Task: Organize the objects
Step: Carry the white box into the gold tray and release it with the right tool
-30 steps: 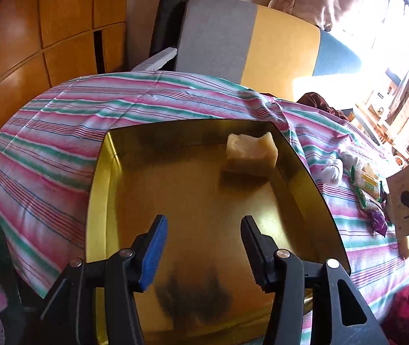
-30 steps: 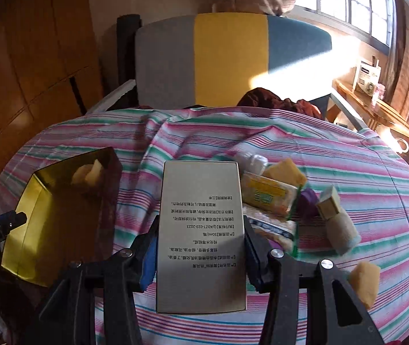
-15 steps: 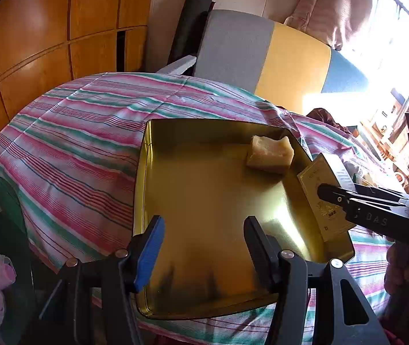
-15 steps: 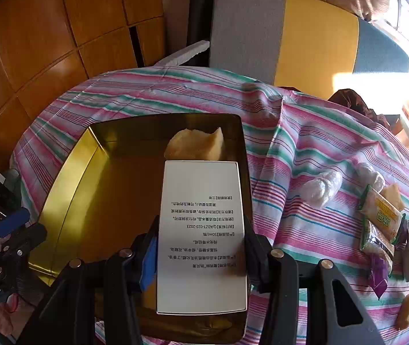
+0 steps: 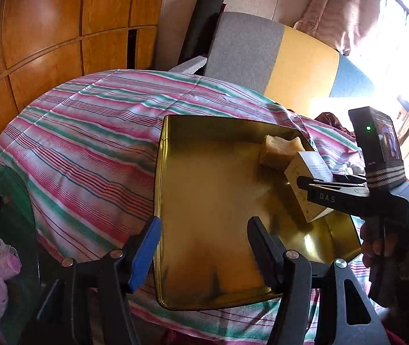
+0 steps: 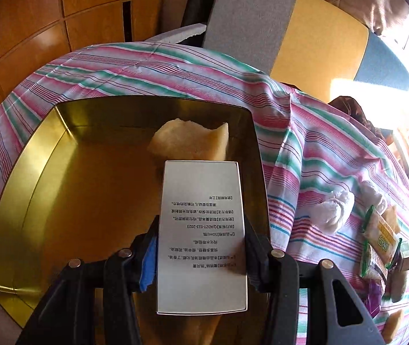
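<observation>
A gold metal tray (image 5: pixel 213 195) (image 6: pixel 32 189) sits on the striped tablecloth. A yellow sponge (image 5: pixel 280 151) (image 6: pixel 190 142) lies in its far right corner. My right gripper (image 6: pixel 201 247) is shut on a white printed box (image 6: pixel 201 238) and holds it over the tray's right side, just in front of the sponge. The box (image 5: pixel 308 184) and right gripper (image 5: pixel 333 192) also show in the left wrist view. My left gripper (image 5: pixel 204 247) is open and empty over the tray's near edge.
The striped tablecloth (image 5: pixel 89 143) covers a round table. Snack packets (image 6: pixel 382 241), white wrapped items (image 6: pixel 333 210) and more sponges (image 6: pixel 391 325) lie on the cloth right of the tray. A grey, yellow and blue chair (image 5: pixel 276 57) stands behind the table. Wooden cabinets (image 5: pixel 46 28) are at left.
My right gripper has carried the box further in and lower over the tray, close to the sponge. My left gripper has drawn back slightly and stays open.
</observation>
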Available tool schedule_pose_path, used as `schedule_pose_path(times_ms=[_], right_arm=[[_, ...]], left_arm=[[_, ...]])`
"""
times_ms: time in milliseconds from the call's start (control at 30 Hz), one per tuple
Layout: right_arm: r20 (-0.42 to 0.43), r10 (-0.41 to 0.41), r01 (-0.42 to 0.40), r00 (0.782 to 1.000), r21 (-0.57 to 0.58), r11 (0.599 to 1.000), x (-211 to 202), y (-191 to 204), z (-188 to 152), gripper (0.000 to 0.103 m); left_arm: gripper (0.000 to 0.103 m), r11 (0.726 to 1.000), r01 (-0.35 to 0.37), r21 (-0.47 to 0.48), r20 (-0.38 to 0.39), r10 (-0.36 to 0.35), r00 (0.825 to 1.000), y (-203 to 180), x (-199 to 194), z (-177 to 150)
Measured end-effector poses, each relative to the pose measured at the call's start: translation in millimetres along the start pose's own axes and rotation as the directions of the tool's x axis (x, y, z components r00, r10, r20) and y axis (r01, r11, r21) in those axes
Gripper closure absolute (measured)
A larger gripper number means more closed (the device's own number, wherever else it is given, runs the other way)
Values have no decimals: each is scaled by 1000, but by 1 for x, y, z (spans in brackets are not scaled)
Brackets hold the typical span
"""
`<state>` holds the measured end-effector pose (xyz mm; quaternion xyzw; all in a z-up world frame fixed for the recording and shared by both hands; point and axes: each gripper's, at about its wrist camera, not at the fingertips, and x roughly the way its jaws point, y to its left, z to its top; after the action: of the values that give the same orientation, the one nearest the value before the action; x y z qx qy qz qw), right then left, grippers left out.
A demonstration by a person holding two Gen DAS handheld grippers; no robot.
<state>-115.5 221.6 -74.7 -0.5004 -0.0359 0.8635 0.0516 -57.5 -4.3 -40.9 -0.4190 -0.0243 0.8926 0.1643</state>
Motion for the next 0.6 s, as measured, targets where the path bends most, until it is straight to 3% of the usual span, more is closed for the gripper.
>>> schedule_pose_path(times_ms=[600], right_arm=[[-24, -7, 8, 1000, 10, 1000, 19, -7, 2, 52]], left_arm=[[33, 998, -60, 13, 50, 59, 997, -4, -16, 2]])
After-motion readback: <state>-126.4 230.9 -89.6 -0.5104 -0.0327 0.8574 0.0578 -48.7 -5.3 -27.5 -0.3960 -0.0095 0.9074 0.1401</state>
